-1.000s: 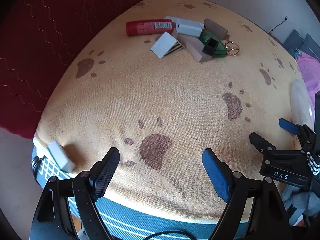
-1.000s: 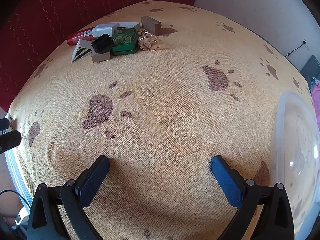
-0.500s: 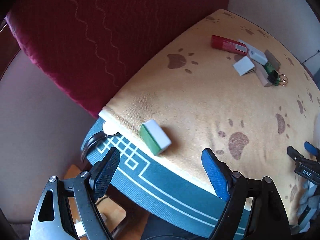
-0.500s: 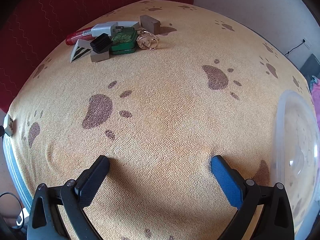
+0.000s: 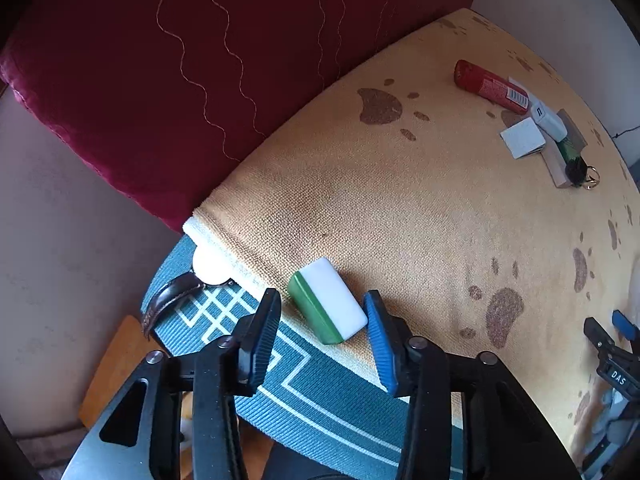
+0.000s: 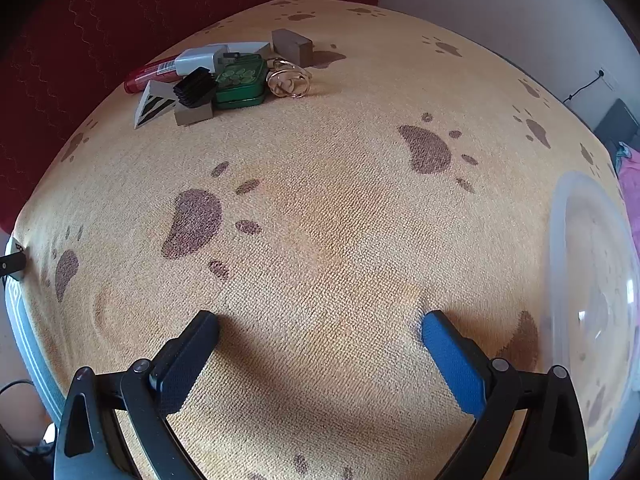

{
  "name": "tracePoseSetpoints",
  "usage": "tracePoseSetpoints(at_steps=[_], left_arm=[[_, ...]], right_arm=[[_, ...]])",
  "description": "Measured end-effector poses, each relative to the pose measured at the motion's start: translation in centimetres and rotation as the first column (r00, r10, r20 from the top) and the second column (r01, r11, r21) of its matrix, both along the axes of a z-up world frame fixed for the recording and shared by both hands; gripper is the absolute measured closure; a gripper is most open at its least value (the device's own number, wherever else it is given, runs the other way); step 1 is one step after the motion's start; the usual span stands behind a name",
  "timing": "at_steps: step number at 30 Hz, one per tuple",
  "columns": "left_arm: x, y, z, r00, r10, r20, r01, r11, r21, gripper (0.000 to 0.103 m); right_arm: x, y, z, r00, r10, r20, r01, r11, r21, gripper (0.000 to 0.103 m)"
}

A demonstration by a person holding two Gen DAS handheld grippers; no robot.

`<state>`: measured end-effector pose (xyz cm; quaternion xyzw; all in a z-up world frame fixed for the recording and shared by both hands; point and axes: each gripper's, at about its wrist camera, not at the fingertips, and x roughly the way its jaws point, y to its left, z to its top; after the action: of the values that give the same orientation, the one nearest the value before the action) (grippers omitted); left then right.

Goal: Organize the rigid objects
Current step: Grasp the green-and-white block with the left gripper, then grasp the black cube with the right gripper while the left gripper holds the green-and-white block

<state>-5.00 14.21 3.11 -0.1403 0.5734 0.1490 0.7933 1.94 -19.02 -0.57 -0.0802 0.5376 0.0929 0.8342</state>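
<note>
A green-and-white block (image 5: 332, 300) lies near the corner of the paw-print cloth (image 5: 400, 208). My left gripper (image 5: 322, 295) straddles it with its jaws closing. The blue pad is at the block's right corner, and a thin gap shows at the black pad. A pile sits at the far side: red tube (image 6: 152, 74), white charger (image 6: 198, 60), green tin (image 6: 240, 80), key ring (image 6: 289, 80) and grey block (image 6: 292, 46). My right gripper (image 6: 320, 320) stands open over bare cloth, holding nothing.
A clear plastic bowl (image 6: 592, 280) sits at the right edge of the cloth. A dark red quilt (image 5: 200, 80) lies to the left. Below the cloth's edge are a teal patterned band (image 5: 320, 392) and a brown-strapped watch (image 5: 180, 296).
My left gripper swung left from the middle of the cloth to its corner, came down over the green-and-white block, and its jaws narrowed around it. The right gripper stayed still.
</note>
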Motion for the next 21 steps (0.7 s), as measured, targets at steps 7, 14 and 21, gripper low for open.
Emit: tracePoseSetpoints(at_steps=[7, 14, 21], left_arm=[[0.2, 0.1, 0.3, 1.0, -0.021, -0.002, 0.021, 1.0, -0.015, 0.078], [0.5, 0.0, 1.8, 0.998, -0.049, 0.028, 0.05, 0.998, -0.024, 0.083], [1.4, -0.2, 3.4, 0.994, -0.087, 0.062, 0.089, 0.995, -0.033, 0.083]], right_arm=[[0.4, 0.1, 0.2, 1.0, -0.007, -0.016, 0.007, 1.0, -0.003, 0.0], [1.2, 0.1, 0.6, 0.997, -0.048, -0.067, 0.048, 0.999, -0.005, 0.001], [3.0, 1.7, 3.2, 0.998, -0.035, -0.052, 0.039, 0.996, 0.077, 0.003]])
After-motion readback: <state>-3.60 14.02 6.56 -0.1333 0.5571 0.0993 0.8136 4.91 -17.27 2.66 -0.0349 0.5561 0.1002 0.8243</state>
